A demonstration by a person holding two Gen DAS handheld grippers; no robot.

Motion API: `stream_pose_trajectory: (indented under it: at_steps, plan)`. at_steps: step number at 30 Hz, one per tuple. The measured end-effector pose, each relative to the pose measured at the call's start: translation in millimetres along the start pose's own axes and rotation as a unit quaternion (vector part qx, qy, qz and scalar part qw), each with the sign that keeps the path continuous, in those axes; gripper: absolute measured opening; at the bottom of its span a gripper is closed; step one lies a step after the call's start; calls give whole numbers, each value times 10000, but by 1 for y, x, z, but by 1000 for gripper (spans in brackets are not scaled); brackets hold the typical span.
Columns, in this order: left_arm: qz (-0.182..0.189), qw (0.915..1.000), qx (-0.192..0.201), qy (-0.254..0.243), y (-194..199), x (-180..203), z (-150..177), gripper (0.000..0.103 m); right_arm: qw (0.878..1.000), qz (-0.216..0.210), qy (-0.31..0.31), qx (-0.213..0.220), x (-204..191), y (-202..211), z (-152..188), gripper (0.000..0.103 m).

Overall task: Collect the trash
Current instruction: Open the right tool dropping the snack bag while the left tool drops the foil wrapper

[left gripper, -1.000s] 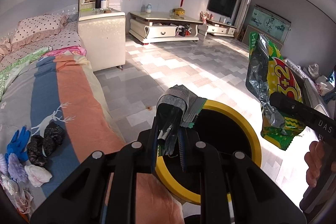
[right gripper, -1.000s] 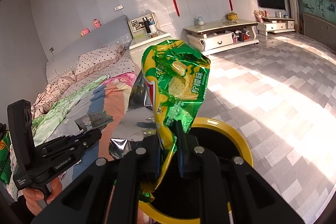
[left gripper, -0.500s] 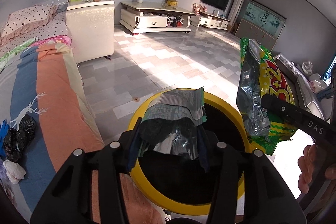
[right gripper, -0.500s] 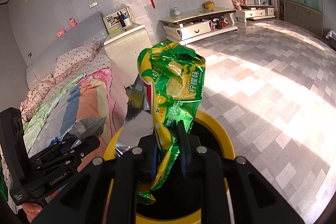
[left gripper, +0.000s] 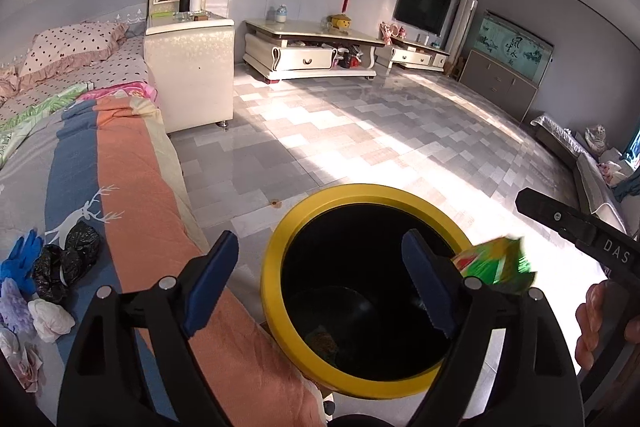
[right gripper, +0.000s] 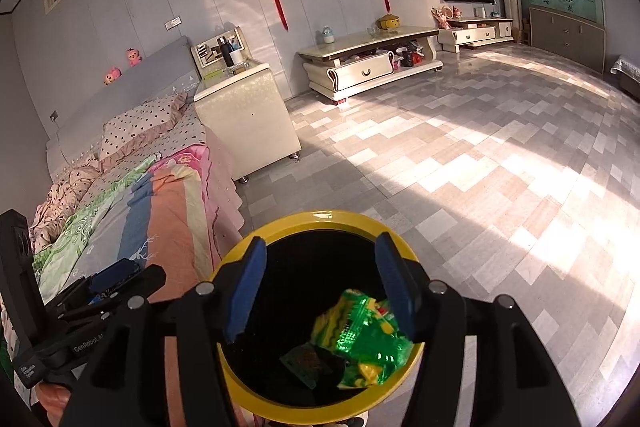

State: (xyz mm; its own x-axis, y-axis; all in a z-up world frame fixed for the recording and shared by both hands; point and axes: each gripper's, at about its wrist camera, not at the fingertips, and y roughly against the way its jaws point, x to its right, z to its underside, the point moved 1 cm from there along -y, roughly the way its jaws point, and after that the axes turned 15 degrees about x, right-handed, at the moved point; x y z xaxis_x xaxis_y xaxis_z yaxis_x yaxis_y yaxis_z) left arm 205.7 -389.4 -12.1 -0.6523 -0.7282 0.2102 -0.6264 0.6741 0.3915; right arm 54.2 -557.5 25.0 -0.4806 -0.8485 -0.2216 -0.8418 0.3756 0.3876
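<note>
A black bin with a yellow rim (left gripper: 276, 227) (right gripper: 320, 215) stands on the floor beside the bed. My left gripper (left gripper: 318, 247) hovers over its mouth, jaws opening wide, nothing between them. A dark wrapper (left gripper: 320, 341) (right gripper: 308, 363) lies at the bin's bottom. My right gripper (right gripper: 320, 247) is also above the bin, jaws opening, and the green snack bag (right gripper: 360, 339) (left gripper: 496, 263) has come free of its pads and drops into the bin. On the bed lie black bags (left gripper: 64, 255), a blue glove (left gripper: 20, 259) and white tissues (left gripper: 50, 319).
The striped bed cover (left gripper: 132, 195) borders the bin on the left. A white nightstand (left gripper: 192, 67) and a low TV cabinet (left gripper: 308, 55) stand further back. Tiled floor (right gripper: 480, 167) stretches to the right. A hand (left gripper: 596, 327) holds the right gripper.
Both grippers went from shut to open. The dark wrapper fell from the left one into the bin, and the green bag slipped out of the right one downward.
</note>
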Motion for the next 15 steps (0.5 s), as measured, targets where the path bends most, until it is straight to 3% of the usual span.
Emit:
stream_pose_trajectory:
  at_steps: [8, 15]
  plan:
    - [-329, 9992, 235, -1, 39, -21, -7, 90, 9997, -156, 81, 165, -17, 21, -3, 63]
    - [-715, 9964, 461, 34, 82, -54, -12, 92, 9985, -416, 260, 229, -55, 38, -3, 66]
